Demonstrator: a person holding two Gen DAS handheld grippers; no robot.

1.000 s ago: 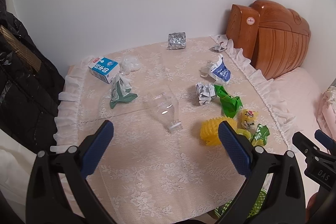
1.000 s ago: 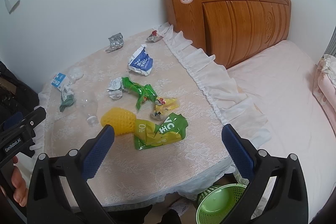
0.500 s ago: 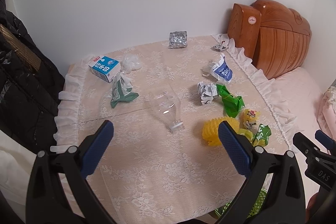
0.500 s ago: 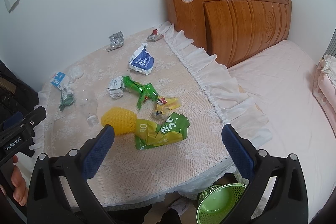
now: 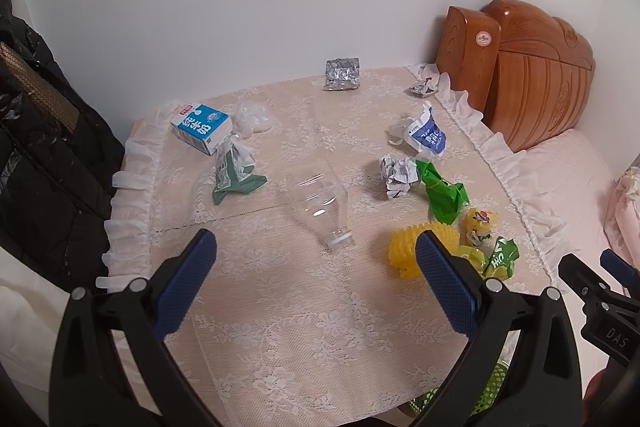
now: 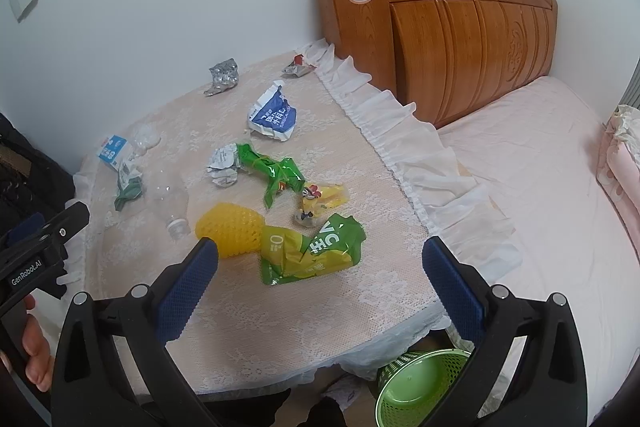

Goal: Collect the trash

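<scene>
A pale pink bed with a carved orange-brown wooden headboard stands against the white wall, and just beside it is a table under a cream lace cloth with a white frill, where the trash lies scattered. On the floor below the table's near edge sits a lime-green mesh wastebasket. Both tools hover above the near side of the table with nothing between their blue pads: the left gripper has its jaws wide apart, and so does the right gripper. Near the right gripper lie a green-and-yellow crumpled snack bag touching a yellow foam fruit net. A clear plastic bottle lies on its side mid-table. Further back are a twisted bright green wrapper, a blue-and-white torn pouch, a blue-and-white milk carton, a crumpled white paper ball and a silver foil blister pack.
</scene>
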